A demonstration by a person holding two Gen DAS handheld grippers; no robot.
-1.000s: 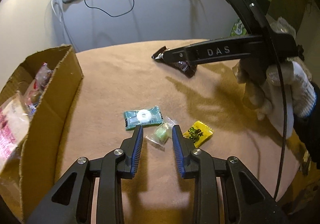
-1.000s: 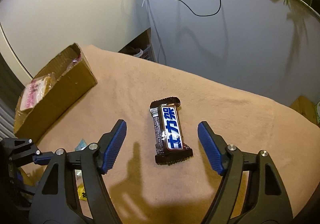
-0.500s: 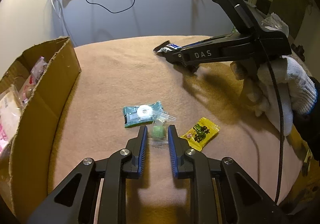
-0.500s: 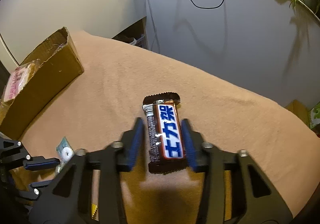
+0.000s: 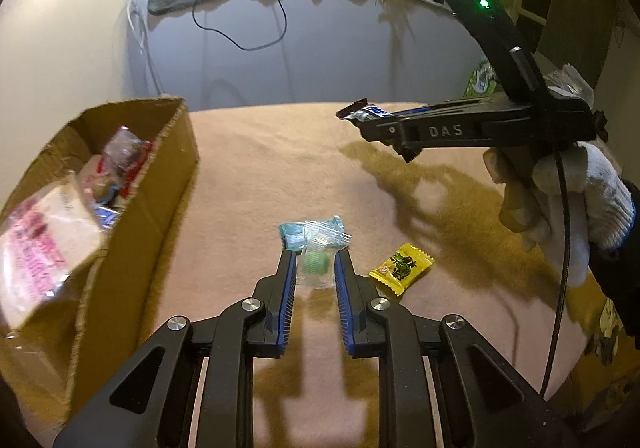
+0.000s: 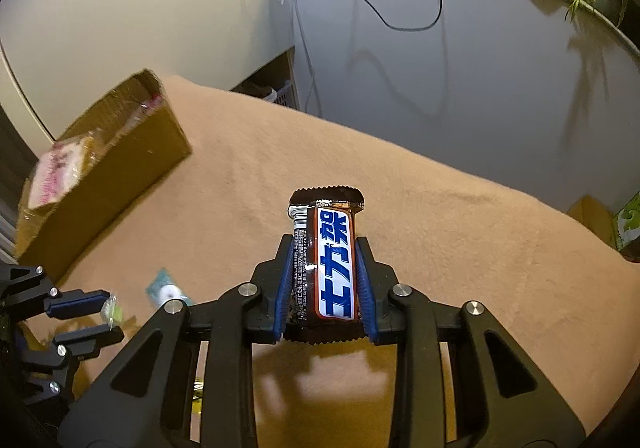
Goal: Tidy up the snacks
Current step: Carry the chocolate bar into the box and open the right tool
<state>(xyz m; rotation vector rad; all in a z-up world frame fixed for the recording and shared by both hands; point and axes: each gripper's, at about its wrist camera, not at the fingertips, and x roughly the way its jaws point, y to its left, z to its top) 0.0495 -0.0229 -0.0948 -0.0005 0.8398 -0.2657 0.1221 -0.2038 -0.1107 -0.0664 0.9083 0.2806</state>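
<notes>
Jaws of my right gripper pinch a glossy brown chocolate bar, lifted mid-frame; my left gripper pinches a crinkly clear-wrapped green candy at frame centre. Carrying both level seems wise, releasing over the cardboard box at left. Felt-like tabletop, soft beneath.
</notes>
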